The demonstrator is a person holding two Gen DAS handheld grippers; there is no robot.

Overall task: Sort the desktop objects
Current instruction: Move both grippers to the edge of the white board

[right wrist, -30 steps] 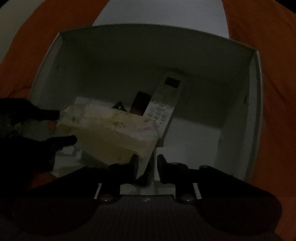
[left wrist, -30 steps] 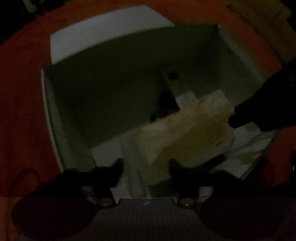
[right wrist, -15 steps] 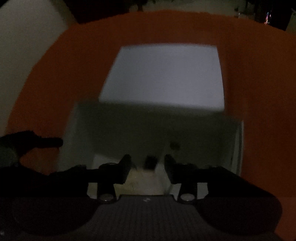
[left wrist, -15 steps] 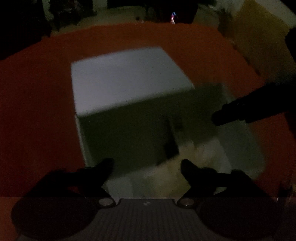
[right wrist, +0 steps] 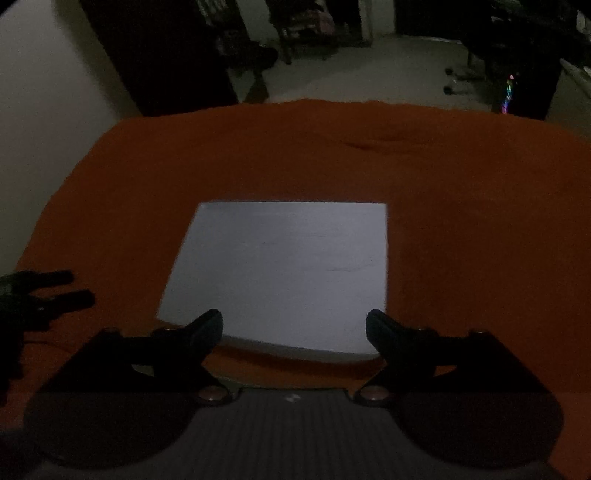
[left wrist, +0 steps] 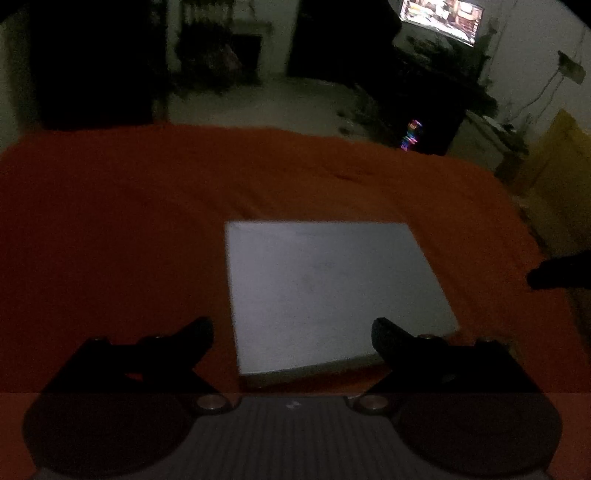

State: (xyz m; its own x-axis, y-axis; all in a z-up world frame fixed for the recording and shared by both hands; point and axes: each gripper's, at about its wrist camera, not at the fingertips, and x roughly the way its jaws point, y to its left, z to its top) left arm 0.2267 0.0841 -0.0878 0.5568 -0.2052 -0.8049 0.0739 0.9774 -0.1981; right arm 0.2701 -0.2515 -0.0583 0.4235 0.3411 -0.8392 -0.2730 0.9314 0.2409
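the orange cloth (left wrist: 147,229) spreads wide and bare on every side of the white lid (left wrist: 328,291), running to a soft far edge where the dim floor (left wrist: 280,103) begins. the lid lies flat on the cloth near its middle, a plain rectangle with crisp corners and a matte face; its near edge sits just ahead of both tools. the left tool (left wrist: 291,332) has just been opening and stands wide with nothing between its jaws. the right tool (right wrist: 294,325) has likewise just been opening, wide and empty. the box that held the sorted things is cut off below both views. the room is dark and grainy; a lit screen (left wrist: 441,16) glows far off, and furniture there is hard to make out.
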